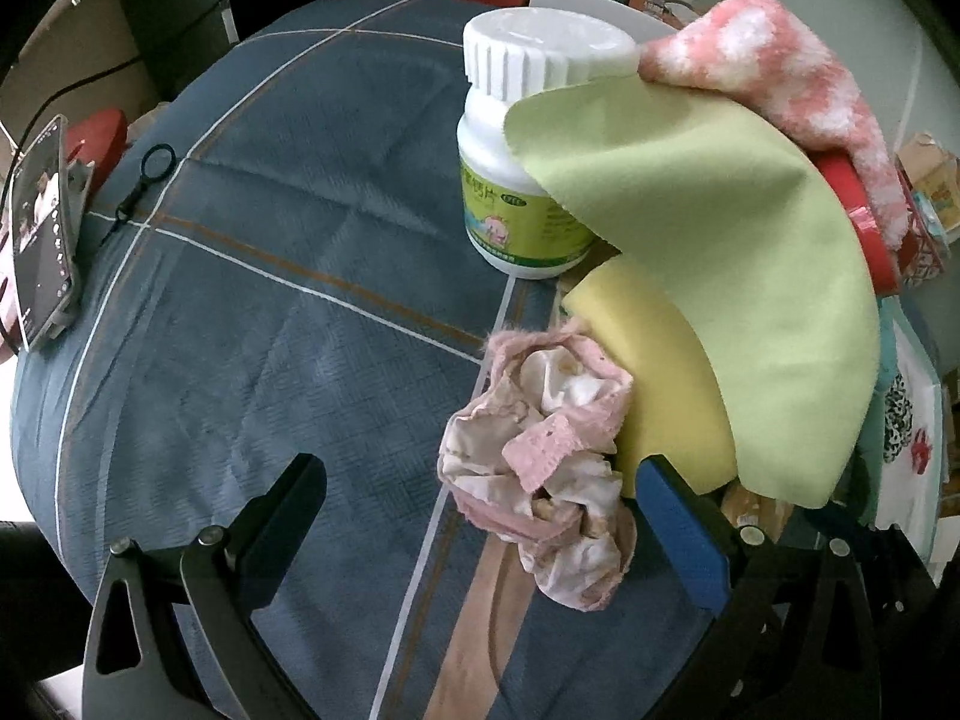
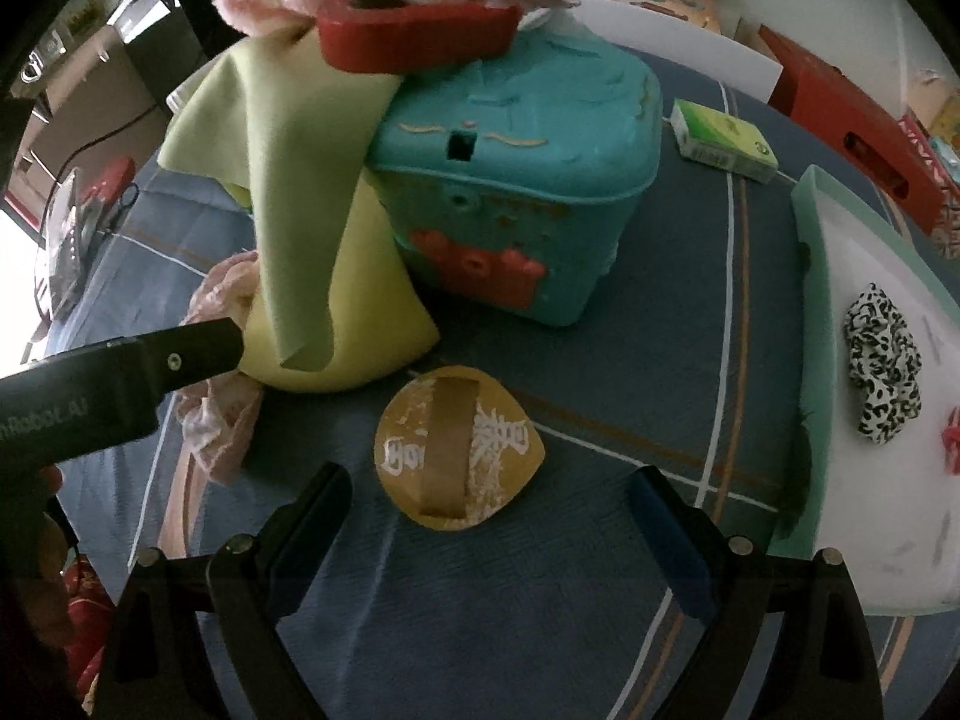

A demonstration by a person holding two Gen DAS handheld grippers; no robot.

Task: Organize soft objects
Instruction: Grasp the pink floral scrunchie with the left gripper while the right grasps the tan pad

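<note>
My left gripper (image 1: 480,480) is open over the blue checked cover, and a crumpled pink-and-white cloth (image 1: 540,468) lies between its fingers, close to the right one. Behind it a yellow cloth (image 1: 654,372) and a light green cloth (image 1: 720,276) hang down from a teal toy box (image 2: 516,180). A fuzzy pink-and-white sock (image 1: 780,72) lies over the box's red handle (image 2: 414,36). My right gripper (image 2: 489,486) is open and holds nothing; a round yellow packet (image 2: 459,447) lies just ahead of it. A leopard-print scrunchie (image 2: 882,366) rests in a white tray (image 2: 804,276).
A white pill bottle (image 1: 522,138) stands beside the hanging cloths. A phone on a stand (image 1: 42,234) and a black ring clip (image 1: 150,168) are at the far left. A green carton (image 2: 720,141) and a red box (image 2: 852,120) lie beyond the teal box.
</note>
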